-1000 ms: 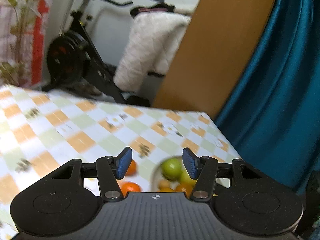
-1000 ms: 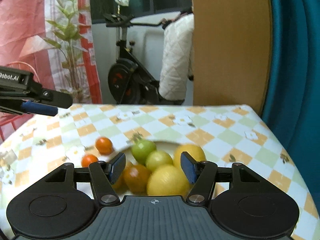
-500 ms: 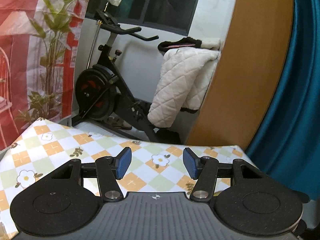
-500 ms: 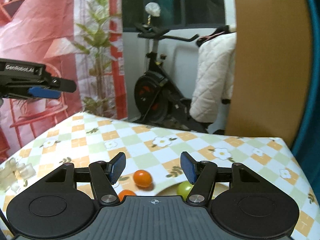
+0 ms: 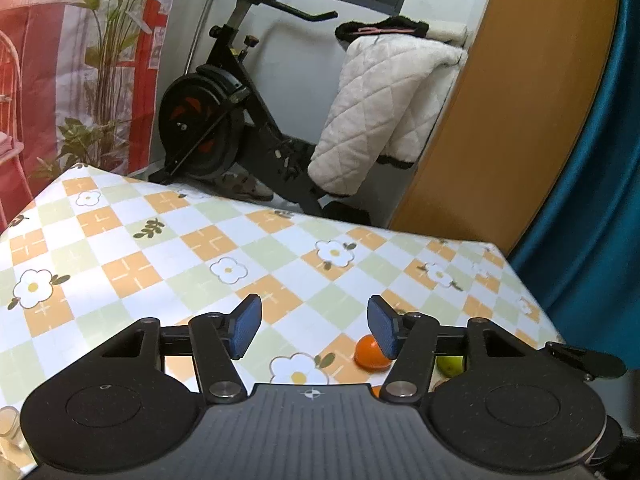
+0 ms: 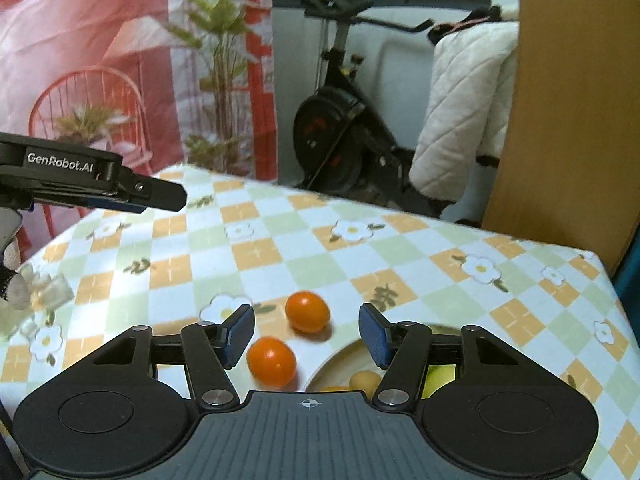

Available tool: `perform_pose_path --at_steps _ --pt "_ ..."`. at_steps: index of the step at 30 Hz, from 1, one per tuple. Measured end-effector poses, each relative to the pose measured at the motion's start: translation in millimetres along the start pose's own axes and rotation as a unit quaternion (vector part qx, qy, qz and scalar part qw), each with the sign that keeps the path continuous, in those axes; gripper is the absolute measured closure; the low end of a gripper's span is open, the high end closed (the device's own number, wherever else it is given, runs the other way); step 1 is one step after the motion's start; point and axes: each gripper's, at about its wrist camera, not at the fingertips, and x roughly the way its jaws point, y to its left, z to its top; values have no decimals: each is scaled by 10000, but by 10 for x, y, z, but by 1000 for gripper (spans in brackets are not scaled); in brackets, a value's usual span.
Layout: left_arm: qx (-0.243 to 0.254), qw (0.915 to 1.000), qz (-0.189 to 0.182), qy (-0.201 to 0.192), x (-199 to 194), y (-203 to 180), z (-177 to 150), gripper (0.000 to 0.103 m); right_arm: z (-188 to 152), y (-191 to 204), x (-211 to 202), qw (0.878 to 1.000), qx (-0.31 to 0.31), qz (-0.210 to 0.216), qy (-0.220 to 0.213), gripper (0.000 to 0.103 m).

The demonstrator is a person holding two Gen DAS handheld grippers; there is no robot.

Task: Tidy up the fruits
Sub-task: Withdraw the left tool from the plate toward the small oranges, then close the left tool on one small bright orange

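While hovering over the checked table (image 6: 280, 248), spread apart and pinching nothing: right tool (image 6: 307, 334), blue pads clear of all fruit. Just beyond those pads, near orange (image 6: 271, 361) on the cloth, close beside the plate (image 6: 336, 354). Farther orange (image 6: 307, 311) a little past it, also on the cloth, apart from the first. On the plate, half hidden behind the right finger, small yellow fruit (image 6: 365, 380) and green fruit (image 6: 440, 380). Off to the left, raised above the table, left tool (image 5: 316, 328), likewise spread and empty, aimed at bare cloth. Near the left edge, clear plastic pieces (image 6: 48, 288). Behind the table, exercise bike (image 6: 340, 128), white quilted jacket (image 6: 460, 120), wooden board (image 6: 568, 100).
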Motion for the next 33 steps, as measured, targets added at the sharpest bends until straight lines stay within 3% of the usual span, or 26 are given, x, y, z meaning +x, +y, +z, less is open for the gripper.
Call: perform_pose_path --at_steps 3,13,23,28,33 --pt "44 9999 -12 124 -16 21 -16 41 5 55 85 9996 -111 13 259 53" --pt "59 9996 69 255 -135 -52 -15 41 3 35 3 9998 33 -31 218 54" --pt "219 9996 167 51 -573 -232 -52 41 -66 112 -362 10000 30 5 27 54" --pt "251 9991 228 260 -728 -271 -137 41 -219 155 -457 9996 150 204 131 54" --pt "187 9986 266 429 -619 -210 -201 42 -276 162 -371 9993 90 224 289 54"
